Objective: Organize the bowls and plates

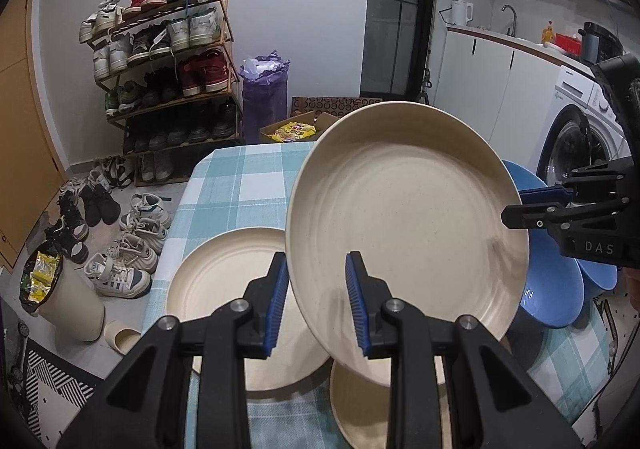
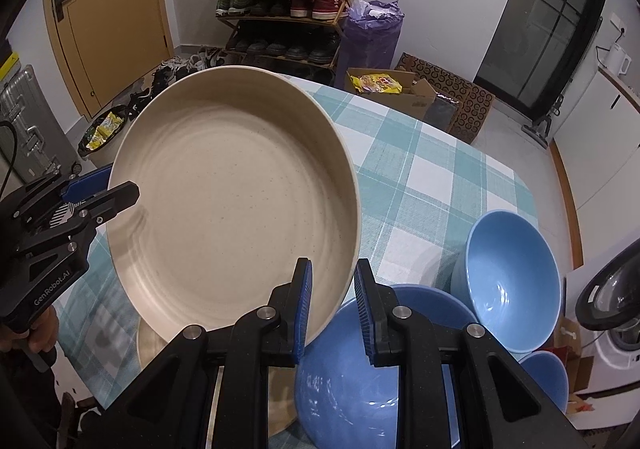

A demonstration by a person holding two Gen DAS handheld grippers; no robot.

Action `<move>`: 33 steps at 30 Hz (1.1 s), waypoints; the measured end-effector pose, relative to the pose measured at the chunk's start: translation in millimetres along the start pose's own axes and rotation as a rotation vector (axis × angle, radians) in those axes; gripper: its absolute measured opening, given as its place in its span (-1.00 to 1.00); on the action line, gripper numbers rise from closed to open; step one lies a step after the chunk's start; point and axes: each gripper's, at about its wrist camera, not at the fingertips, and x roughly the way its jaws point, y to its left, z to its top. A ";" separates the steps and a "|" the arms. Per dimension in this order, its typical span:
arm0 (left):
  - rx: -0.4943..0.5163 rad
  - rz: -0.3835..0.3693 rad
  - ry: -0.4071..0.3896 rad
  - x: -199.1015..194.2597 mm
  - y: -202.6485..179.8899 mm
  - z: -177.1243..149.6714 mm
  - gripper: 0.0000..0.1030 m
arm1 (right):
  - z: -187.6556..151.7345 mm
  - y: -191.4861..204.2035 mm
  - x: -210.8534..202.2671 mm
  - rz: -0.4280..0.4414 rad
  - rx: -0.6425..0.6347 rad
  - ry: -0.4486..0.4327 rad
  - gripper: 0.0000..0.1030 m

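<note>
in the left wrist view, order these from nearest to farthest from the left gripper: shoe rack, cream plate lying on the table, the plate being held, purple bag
1. Held plate, its rim between the left gripper pads.
2. Cream plate on the table, just below and left.
3. Purple bag, on the floor past the table's far edge.
4. Shoe rack, against the back wall, left; close to the bag's range.

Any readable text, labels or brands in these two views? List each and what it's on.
"DAS": white letters on the right gripper body, left wrist view; cut off at the frame edge.
"GenRobot.AI": on the left gripper body, right wrist view.
Washing machine panel: a small brand mark, too small to read.
Yellow snack bag in the cardboard box: print blurred, unreadable.
</note>
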 end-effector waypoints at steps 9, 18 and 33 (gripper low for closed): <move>0.000 0.006 0.004 -9.9 -0.1 -12.6 -0.47 | -12.7 11.4 -8.6 0.009 -0.010 -0.010 -0.57; -0.002 0.009 0.001 -19.9 0.3 -21.0 -0.47 | -24.6 19.0 -16.7 0.017 -0.017 -0.020 -0.57; 0.005 0.005 0.021 -25.3 -3.2 -38.2 -0.47 | -40.4 25.3 -18.2 0.025 -0.019 -0.011 -0.58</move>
